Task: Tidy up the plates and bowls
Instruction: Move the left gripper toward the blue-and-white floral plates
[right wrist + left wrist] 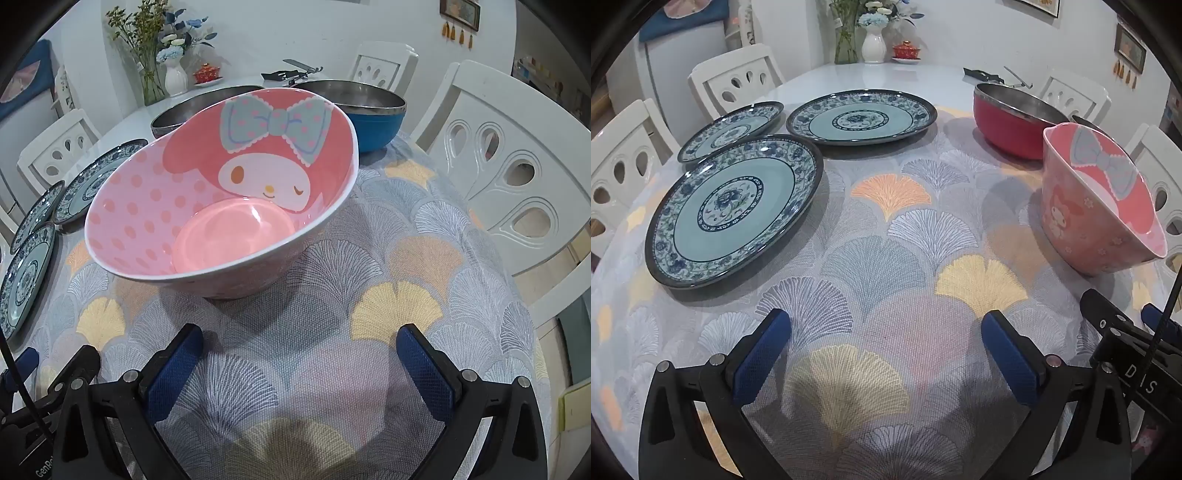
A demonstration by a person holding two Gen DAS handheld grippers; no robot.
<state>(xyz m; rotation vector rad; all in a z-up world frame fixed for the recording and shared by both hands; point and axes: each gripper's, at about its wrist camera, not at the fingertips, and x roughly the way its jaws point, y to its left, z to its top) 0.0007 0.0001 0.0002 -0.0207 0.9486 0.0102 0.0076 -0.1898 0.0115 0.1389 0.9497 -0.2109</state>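
plates (733,210) — teal, blue floral rims; pink bowl (221,192) — cartoon face.

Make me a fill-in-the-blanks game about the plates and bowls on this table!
1. There are ___ blue patterned plates on the tablecloth.
2. The bowl with the cartoon bunny is ___ in colour.
3. Nothing is held; both the left gripper and right gripper are ___.

Missing words: three; pink; open

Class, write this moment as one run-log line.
left claw: open, empty | right claw: open, empty | pink bowl: upright, untouched | plates: three, unstacked
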